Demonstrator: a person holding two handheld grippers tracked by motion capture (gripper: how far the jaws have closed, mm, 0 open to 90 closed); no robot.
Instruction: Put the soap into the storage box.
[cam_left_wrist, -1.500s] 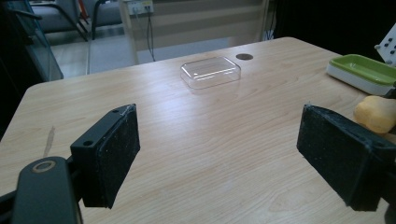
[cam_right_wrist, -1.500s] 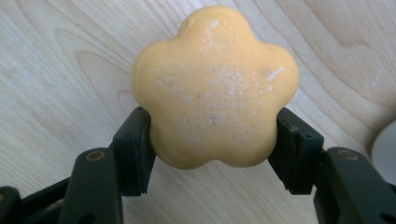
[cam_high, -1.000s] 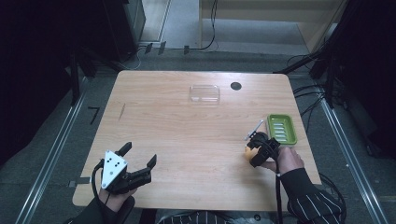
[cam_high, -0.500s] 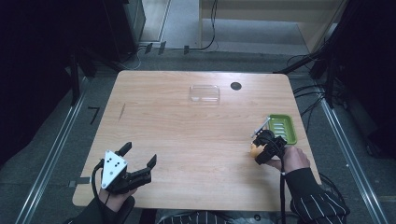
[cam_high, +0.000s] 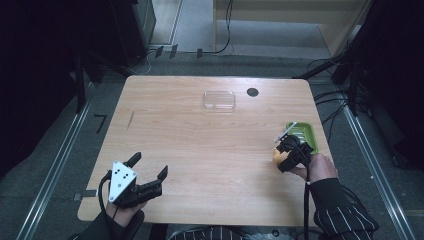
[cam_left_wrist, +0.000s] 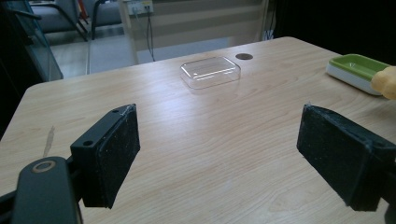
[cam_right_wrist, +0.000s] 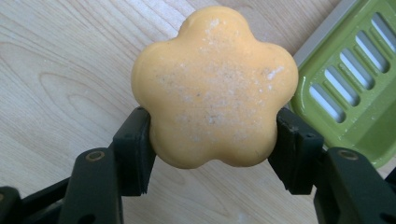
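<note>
We grip the flower soap (cam_right_wrist: 215, 88) in the right gripper (cam_right_wrist: 212, 144); carry it level to the green dish (cam_right_wrist: 355, 93) at two o'clock; left gripper (cam_left_wrist: 219, 158) gapes wide, empty.

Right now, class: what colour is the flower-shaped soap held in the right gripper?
Orange-yellow, speckled with pale flecks; the flower-shaped soap shows best in the right gripper view.

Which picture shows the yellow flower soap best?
The right gripper view: the flower soap is close up, pinched by the right hand-held gripper. The high view shows a small orange bit; the left gripper view shows its edge.
</note>
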